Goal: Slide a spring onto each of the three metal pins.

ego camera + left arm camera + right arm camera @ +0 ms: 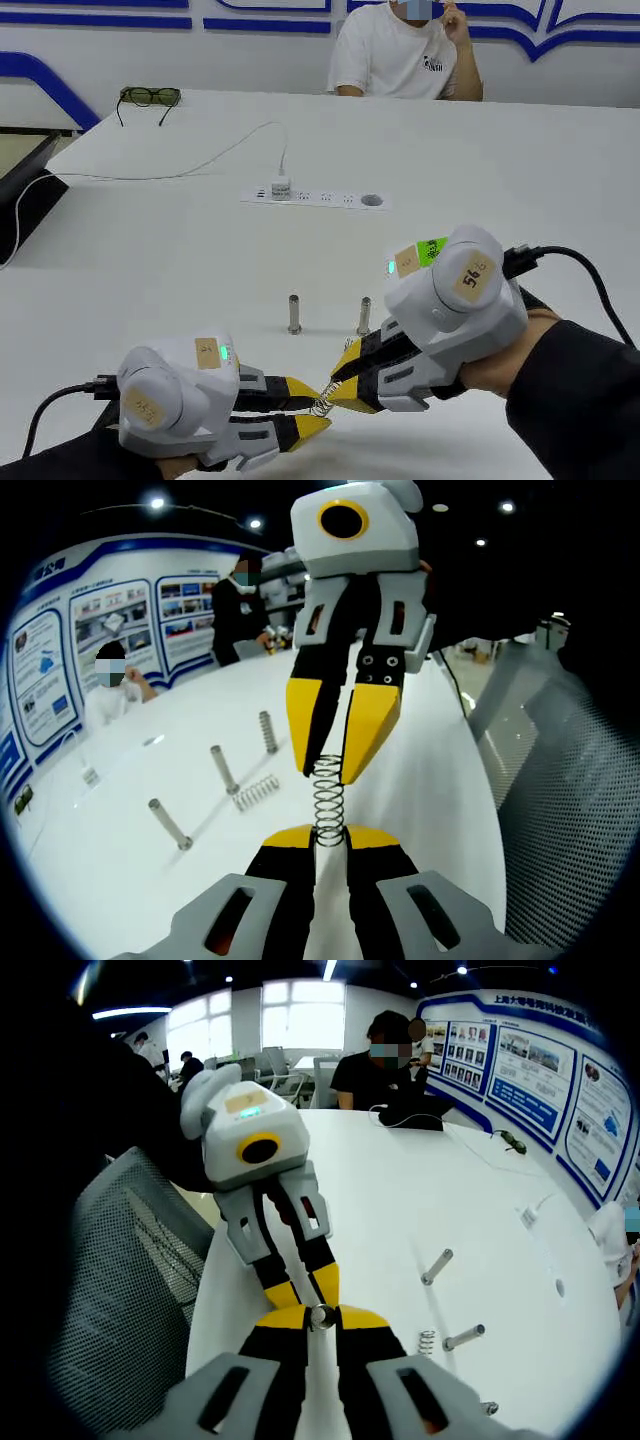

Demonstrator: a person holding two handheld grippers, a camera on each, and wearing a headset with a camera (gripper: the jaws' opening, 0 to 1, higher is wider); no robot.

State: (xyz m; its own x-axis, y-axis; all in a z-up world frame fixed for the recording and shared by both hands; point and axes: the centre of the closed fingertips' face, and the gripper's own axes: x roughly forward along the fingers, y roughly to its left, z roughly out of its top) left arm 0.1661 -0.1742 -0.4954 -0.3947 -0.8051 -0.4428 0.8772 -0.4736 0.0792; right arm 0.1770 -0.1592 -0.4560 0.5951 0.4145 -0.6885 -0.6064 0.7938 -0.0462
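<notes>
Currently the left tool (330, 838) is clamped on one end of a spring (328, 798) and the right tool (320, 1317) is clamped on the other end. The coil is held in the air between the two sets of tips, above the desk (180, 260) and at about 6 o'clock of the pins (223, 769) in the head view, touching none of them. All three pins stand upright in a row and are bare. A second spring (256, 791) lies on the desk just beside the middle one, at its 4 o'clock in the left gripper view. Risks, as judged from here:
(a) With both ends pinched, any drift of the hands apart would stretch or kink the thin coil.
(b) If one tool lets go while the coil is under tension, it may flick out of the other and roll away.
(c) Each tool covers an end, so the bore looks blocked, and one end must be freed before threading.
(d) A sideways nudge on approach could tip a pin.
Hard to make out:
- In the head view two pins are plain, and the third is presumably behind the right tool's housing.
- How much of the coil sits inside each grip cannot be read.
- Whether the pins are fixed to the desk or merely standing cannot be told.
</notes>
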